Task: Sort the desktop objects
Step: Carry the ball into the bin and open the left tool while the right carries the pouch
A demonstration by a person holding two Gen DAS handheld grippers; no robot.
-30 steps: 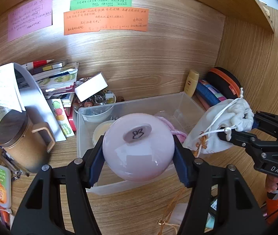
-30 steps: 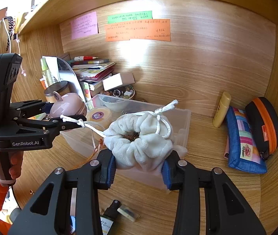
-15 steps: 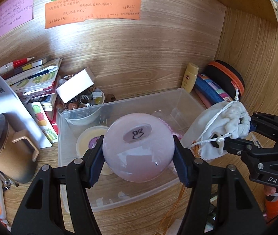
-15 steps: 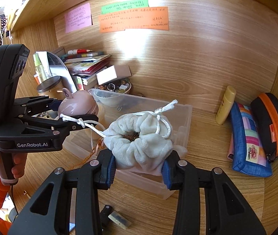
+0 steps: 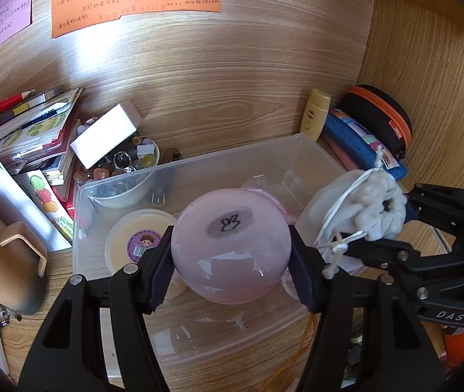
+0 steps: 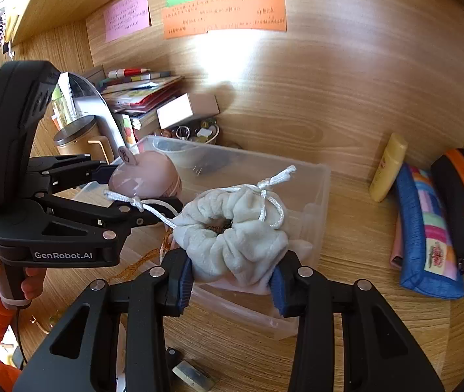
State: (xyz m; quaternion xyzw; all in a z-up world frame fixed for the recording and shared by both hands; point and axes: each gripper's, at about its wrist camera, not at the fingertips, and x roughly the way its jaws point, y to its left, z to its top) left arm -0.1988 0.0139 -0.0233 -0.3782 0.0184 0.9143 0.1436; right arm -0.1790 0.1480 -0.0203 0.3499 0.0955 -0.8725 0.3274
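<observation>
The left tool (image 5: pixel 231 266) pinches a glossy pink ball-shaped container with a small rabbit sticker (image 5: pixel 230 245) between its dark pads. The right tool (image 6: pixel 232 281) squeezes the gathered neck of a soft grey drawstring pouch (image 6: pixel 235 238).

Compared with one second ago, both tools have come forward and lower. Before, they were in front of the clear plastic storage box (image 5: pixel 199 166); now both things hang above its open inside. This probably means the carrying is nearly done and only the lowering and letting go remain.

The pink container is over the middle of the box, just beside a round yellow tub with a purple label (image 5: pixel 140 238). The pouch is over the box's right end, toward the counter's (image 6: pixel 356 235) right back corner.
</observation>
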